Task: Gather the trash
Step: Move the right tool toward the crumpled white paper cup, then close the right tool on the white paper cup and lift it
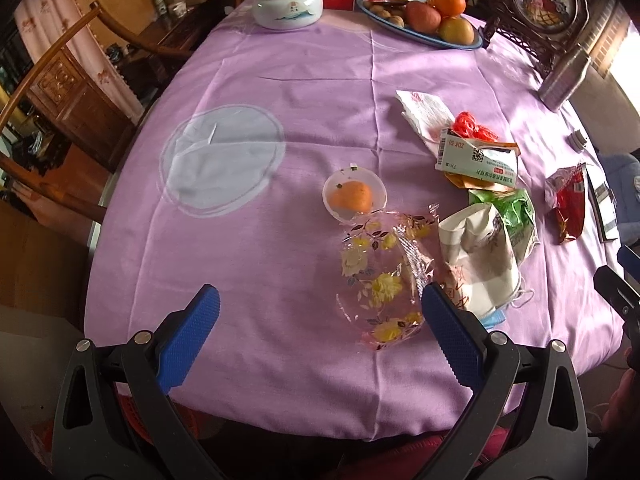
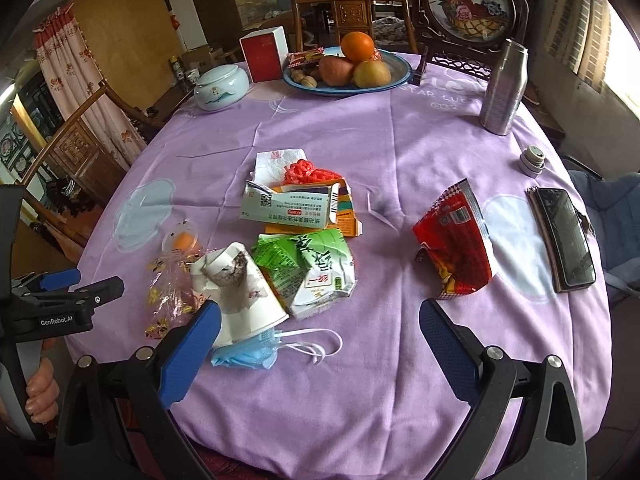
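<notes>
Both hand-held grippers, left and right, hover released, jaws wide, above the littered tablecloth.

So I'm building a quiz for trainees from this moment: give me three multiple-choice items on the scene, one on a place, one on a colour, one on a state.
1. Where does the face mask lie?
A. beside the phone
B. at the near edge of the trash pile, under the paper cup
C. in the fruit dish

2. What colour is the tablecloth?
A. purple
B. green
C. white

3. How do the two tools stand?
A. both shut on trash
B. left shut, right open
C. both open and holding nothing

Answers:
1 B: the blue mask pokes out from under the cup.
2 A: purple cloth covers the whole table.
3 C: the left tool and right tool each show spread fingers with only cloth between.
</notes>
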`<state>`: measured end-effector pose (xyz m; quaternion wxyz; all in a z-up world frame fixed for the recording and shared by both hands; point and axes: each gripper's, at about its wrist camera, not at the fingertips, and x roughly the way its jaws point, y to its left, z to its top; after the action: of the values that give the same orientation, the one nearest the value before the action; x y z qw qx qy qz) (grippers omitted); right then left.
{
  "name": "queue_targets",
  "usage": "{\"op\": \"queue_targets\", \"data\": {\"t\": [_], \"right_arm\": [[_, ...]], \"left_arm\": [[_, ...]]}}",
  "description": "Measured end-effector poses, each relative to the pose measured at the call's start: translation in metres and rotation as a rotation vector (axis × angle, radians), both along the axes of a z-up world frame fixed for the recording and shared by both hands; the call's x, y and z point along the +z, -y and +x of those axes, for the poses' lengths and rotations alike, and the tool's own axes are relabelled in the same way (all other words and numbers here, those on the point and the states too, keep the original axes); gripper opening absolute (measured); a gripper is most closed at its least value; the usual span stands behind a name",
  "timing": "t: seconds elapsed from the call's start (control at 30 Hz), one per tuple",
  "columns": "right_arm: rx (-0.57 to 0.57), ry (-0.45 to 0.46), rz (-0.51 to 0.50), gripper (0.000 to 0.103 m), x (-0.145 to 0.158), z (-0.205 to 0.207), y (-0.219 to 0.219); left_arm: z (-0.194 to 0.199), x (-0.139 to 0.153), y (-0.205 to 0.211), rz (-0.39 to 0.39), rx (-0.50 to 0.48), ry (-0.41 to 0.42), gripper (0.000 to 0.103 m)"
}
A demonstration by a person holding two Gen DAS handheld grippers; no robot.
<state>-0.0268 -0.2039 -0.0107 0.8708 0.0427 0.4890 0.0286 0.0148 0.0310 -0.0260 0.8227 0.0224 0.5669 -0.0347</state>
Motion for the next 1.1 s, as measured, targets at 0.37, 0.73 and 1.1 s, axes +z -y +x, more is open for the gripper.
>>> {"op": "queue_targets", "data": {"t": [0.37,0.73,1.1], "right_arm": [[-0.037,-0.003,-0.011,0.098,0.005,-0.016,-0.020],[-0.045,-0.019,0.007,0.097,0.000,-0.030,-0.057],[0.111,-0.070,-0.050,0.097,-0.041,0.006,-0.071]], "left_arm": [[-0.001,0.001,-0.016,-0.019,-0.043,-0.001,0.097],[-0.014,-0.001,-0.055,-0.019,-0.053,-0.011,0.097],[-0.021,0.003,-0.083,0.012,0.050,0.006,0.097]]}}
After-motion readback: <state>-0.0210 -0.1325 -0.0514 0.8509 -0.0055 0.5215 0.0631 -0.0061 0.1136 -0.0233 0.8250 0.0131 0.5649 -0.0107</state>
